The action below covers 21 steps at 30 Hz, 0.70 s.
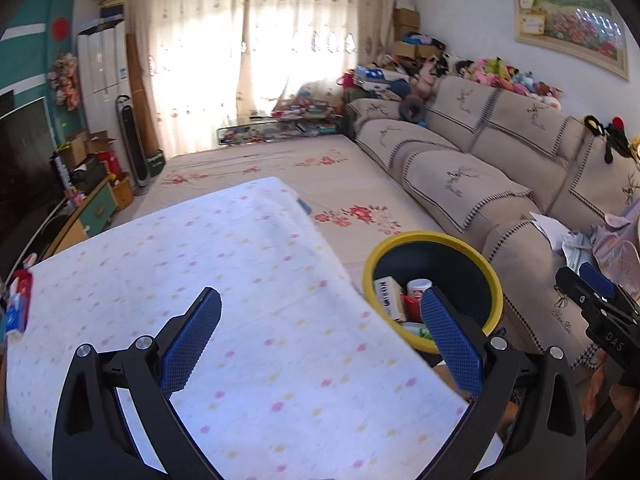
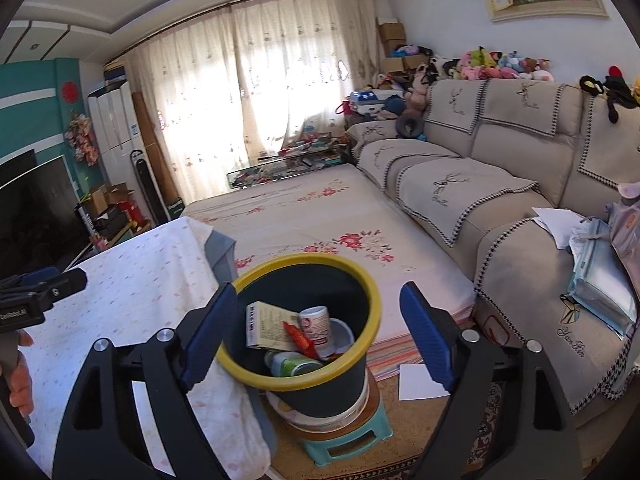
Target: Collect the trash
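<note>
in the right wrist view, the right gripper point(image 2: 316, 328) is being held with its jaws spread wide and nothing between the pads; the trash bin point(image 2: 256, 372), dark with a yellow rim, is being framed between its blue fingers point(image 2: 208, 336), just ahead at twelve o'clock and lower down. inside the bin a cardboard box point(image 2: 268, 324), a white bottle point(image 2: 316, 326), a red tube point(image 2: 298, 338) and a green-labelled can point(image 2: 292, 364) are being seen lying together. the bin is being carried on a white pail that stands on a green stool point(image 2: 344, 440). a sheet of paper point(image 2: 420, 380) is lying on the floor at about three o'clock of the bin.

in the left wrist view, the left gripper point(image 1: 320, 320) is likewise being held released and empty, over a white dotted cloth point(image 1: 240, 300) covering a table; the bin point(image 1: 496, 280) is lying at two o'clock of it, partly behind its right finger. the right gripper point(image 1: 592, 292) is being seen at the three o'clock edge.

farther off, a flowered mattress point(image 2: 320, 216) is being seen at twelve o'clock, a beige sofa point(image 2: 500, 152) at two o'clock, and bright curtains point(image 2: 260, 80) beyond.
</note>
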### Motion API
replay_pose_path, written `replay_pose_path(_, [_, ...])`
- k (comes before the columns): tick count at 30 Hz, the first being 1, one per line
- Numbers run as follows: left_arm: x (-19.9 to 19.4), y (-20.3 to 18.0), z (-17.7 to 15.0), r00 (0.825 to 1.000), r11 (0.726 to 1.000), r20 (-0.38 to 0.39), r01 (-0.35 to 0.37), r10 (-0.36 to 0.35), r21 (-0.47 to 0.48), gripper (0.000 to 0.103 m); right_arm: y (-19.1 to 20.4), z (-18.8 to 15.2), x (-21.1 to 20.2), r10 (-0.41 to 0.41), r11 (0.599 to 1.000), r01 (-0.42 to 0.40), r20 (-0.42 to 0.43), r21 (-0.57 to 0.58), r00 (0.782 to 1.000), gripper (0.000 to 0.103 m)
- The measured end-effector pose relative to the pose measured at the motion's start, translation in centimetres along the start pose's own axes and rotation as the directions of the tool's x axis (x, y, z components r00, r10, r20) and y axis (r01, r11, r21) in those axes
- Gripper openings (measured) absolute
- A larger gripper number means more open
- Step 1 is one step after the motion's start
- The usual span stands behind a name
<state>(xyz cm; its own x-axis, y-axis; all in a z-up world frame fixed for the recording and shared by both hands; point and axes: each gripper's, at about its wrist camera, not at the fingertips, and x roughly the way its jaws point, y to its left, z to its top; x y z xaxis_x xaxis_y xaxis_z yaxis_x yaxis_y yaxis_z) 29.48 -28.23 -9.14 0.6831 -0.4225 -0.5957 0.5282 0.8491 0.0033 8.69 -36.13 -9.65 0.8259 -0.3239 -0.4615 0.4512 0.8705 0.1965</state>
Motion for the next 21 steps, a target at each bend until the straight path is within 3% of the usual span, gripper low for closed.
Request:
replay_pose_path(3, [-5.0,3.8,-2.4,0.992,0.993,0.045,-0.114,0.116,-0.042,0.098,3.1,0.0,-1.2,0.073,0.995,-0.074,-0.007,-0.061,0.997,0.095])
replay_pose_path(8, [-13.0,9.5,-7.0,0.968,0.962,0.086,-0.22,0.236,-0.16,0.098,7.5,-0.1,-3.8,0.132,0.977,-0.13,-0.003,-0.166,0.991,0.096])
replay_pose_path(16, [-22.6,14.2,-13.4,0.935,0.906,0.107,-0.293,0.339,-0.306,0.098,11.0,-0.6,-8.0,0.167,0.953,-0.163,-0.006,-0.254,0.986,0.096])
replay_pose_path(21, [-25.9,14.8,-16.2,0.931,0.884,0.113,-0.286,0.348,-0.369,0.098,11.8,-1.1,-9.4,0.194,0.943,-0.193,-0.024,-0.27,0.981,0.096])
